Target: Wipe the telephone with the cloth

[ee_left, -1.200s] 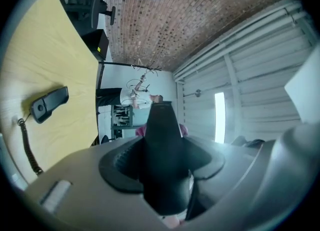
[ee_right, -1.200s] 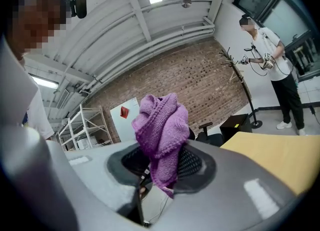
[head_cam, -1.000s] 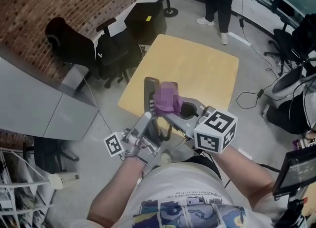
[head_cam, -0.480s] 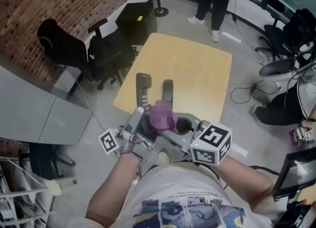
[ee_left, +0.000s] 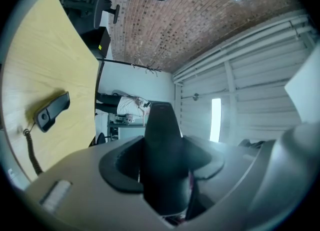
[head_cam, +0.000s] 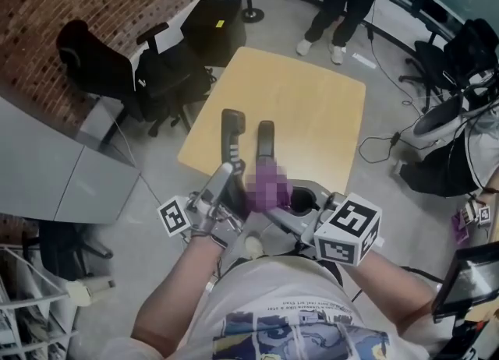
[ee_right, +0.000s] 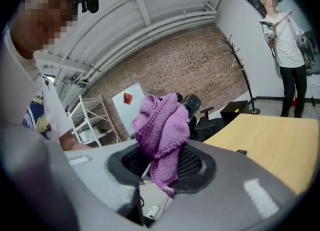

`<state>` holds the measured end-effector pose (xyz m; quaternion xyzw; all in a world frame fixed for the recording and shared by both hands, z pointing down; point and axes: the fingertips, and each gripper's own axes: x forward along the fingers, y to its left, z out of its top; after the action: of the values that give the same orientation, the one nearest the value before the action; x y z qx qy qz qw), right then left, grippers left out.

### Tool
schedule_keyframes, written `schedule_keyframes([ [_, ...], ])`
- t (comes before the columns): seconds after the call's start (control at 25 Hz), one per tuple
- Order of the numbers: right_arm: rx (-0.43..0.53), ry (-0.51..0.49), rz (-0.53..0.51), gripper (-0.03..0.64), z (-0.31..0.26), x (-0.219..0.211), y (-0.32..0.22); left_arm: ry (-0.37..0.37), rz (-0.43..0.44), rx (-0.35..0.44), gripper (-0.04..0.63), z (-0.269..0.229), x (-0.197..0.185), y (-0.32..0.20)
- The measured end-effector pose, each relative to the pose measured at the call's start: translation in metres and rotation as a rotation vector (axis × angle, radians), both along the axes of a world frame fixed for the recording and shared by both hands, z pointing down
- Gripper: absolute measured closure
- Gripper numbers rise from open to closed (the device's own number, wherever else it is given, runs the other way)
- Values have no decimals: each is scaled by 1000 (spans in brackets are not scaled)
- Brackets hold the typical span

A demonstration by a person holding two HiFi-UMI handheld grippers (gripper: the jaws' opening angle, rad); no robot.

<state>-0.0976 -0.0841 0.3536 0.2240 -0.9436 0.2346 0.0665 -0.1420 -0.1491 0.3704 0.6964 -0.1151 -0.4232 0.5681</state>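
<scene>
Head view: the left gripper clamps a slim black telephone handset pointing to 12 o'clock over the yellow table. At its 3 o'clock, the right gripper pinches the purple cloth. Left gripper view: the handset stands upright between the jaws, with a corded black piece at 9 o'clock. Right gripper view: the jaws grip the bunched knitted cloth.

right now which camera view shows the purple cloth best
The right gripper view: the purple cloth fills its middle, bunched and pinched in the right hand-held gripper, knit texture clear. The head view shows it only as a small purple bundle from above. The left gripper view shows no cloth clearly.
</scene>
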Motion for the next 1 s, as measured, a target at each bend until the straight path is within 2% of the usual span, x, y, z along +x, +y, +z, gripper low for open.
schedule_keyframes([
  [0.16,72,-40,14,494,-32,-8,-12,-9,9,-7,341,5,-2,2],
  [0.32,111,-44,-25,495,-41,-28,-6,-16,10,-13,341,9,-5,2],
  [0.68,89,10,-83,495,-19,-48,13,-10,-3,-24,341,7,-23,-5],
  [1.0,41,76,-52,495,25,-40,8,20,-9,-13,341,8,-36,-12],
])
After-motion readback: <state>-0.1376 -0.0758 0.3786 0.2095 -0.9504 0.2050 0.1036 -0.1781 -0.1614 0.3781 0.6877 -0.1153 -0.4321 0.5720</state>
